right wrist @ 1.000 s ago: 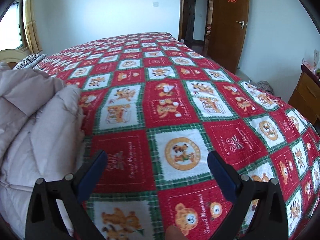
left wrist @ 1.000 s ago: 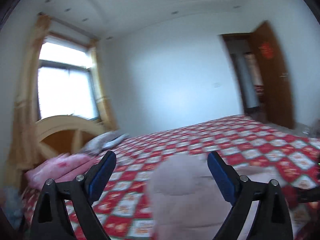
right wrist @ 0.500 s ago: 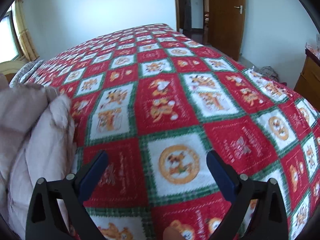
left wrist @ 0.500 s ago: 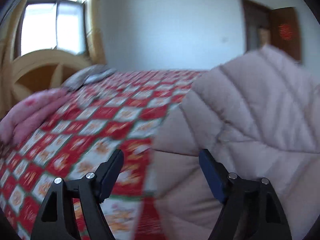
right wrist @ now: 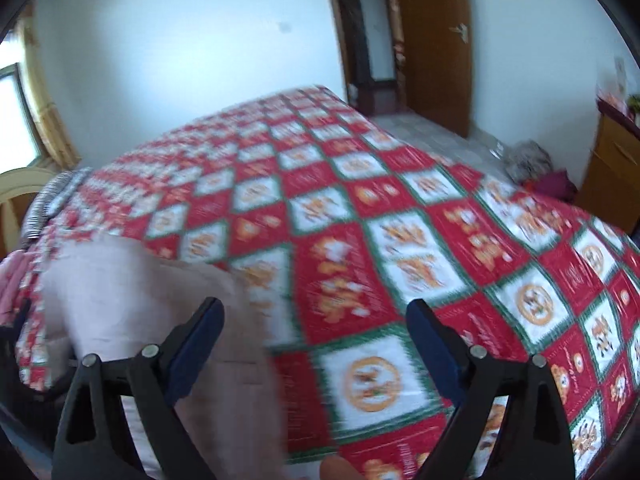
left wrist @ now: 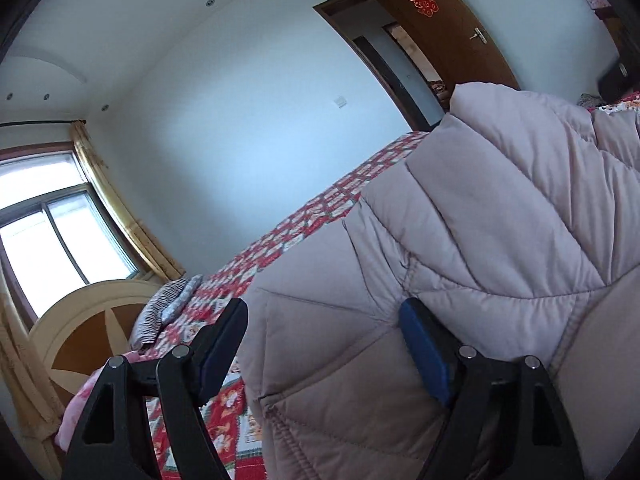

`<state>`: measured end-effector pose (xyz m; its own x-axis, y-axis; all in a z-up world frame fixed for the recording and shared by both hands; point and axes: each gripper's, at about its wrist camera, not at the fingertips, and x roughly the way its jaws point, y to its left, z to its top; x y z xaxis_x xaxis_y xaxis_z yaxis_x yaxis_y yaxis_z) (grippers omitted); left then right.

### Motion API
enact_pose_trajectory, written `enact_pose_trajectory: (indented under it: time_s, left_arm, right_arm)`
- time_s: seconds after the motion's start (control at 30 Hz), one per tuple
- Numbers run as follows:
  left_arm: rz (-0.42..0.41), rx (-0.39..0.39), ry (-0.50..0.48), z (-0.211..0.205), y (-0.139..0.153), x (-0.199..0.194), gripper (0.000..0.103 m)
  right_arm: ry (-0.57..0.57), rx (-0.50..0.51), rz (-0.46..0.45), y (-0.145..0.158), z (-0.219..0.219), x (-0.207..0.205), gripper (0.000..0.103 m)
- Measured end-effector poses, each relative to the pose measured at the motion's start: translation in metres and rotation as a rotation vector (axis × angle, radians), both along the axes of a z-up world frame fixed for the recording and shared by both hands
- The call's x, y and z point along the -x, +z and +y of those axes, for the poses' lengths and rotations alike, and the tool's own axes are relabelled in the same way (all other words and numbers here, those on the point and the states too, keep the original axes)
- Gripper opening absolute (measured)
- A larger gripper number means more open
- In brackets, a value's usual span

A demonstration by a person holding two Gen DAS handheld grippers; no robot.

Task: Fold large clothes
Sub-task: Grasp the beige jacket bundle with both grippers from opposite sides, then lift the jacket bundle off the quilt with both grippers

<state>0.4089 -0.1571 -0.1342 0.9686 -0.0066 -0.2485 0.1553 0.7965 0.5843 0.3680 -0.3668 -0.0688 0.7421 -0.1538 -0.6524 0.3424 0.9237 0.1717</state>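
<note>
A pale pink quilted puffer jacket (left wrist: 480,248) lies bunched on the bed's red patchwork spread (right wrist: 360,216). In the left wrist view, tilted by the hand's roll, its padding fills the whole gap of my left gripper (left wrist: 324,308). Both blue pads touch the fabric, and the right one is sunk into a fold. In the blurred right wrist view the jacket (right wrist: 132,300) sits low on the left, behind the left finger of my right gripper (right wrist: 314,312). That gripper's jaws are closing but stand wide, with only the jacket's edge and the spread showing between them.
A cream headboard (left wrist: 92,320), a striped pillow (left wrist: 168,308) and a pink blanket (left wrist: 76,412) mark the bed's head under the window. An open brown door (right wrist: 436,40), a wooden cabinet (right wrist: 612,168) and a heap of cloth (right wrist: 532,164) on the floor lie beyond the far side.
The left gripper dropped and rolled, narrowed, and the jacket now fills its gap. The right gripper rose and tilted up, showing more of the room; its jaws narrowed slightly.
</note>
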Motion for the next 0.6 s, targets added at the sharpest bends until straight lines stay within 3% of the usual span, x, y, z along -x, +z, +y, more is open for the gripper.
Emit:
enact_pose_trajectory:
  time_s: [0.13, 0.27, 0.33, 0.43, 0.6]
  left_arm:
    - [-0.026, 0.025, 0.078, 0.011, 0.015, 0.003, 0.092]
    - [0.049, 0.138, 0.15, 0.038, 0.033, -0.001, 0.098]
    - [0.11, 0.143, 0.149, 0.042, 0.027, -0.008, 0.098]
    - [0.111, 0.129, 0.126, 0.038, 0.014, -0.011, 0.098]
    - [0.185, 0.204, 0.108, 0.047, 0.003, -0.028, 0.101]
  right_arm:
    - [0.113, -0.068, 0.018, -0.001, 0.032, -0.017, 0.094]
    - [0.137, -0.036, 0.069, -0.028, 0.048, -0.026, 0.092]
    - [0.13, -0.042, 0.089, -0.041, 0.048, -0.026, 0.092]
    - [0.116, -0.054, 0.099, -0.054, 0.045, -0.026, 0.092]
    - [0.113, -0.063, 0.126, -0.075, 0.046, -0.027, 0.093]
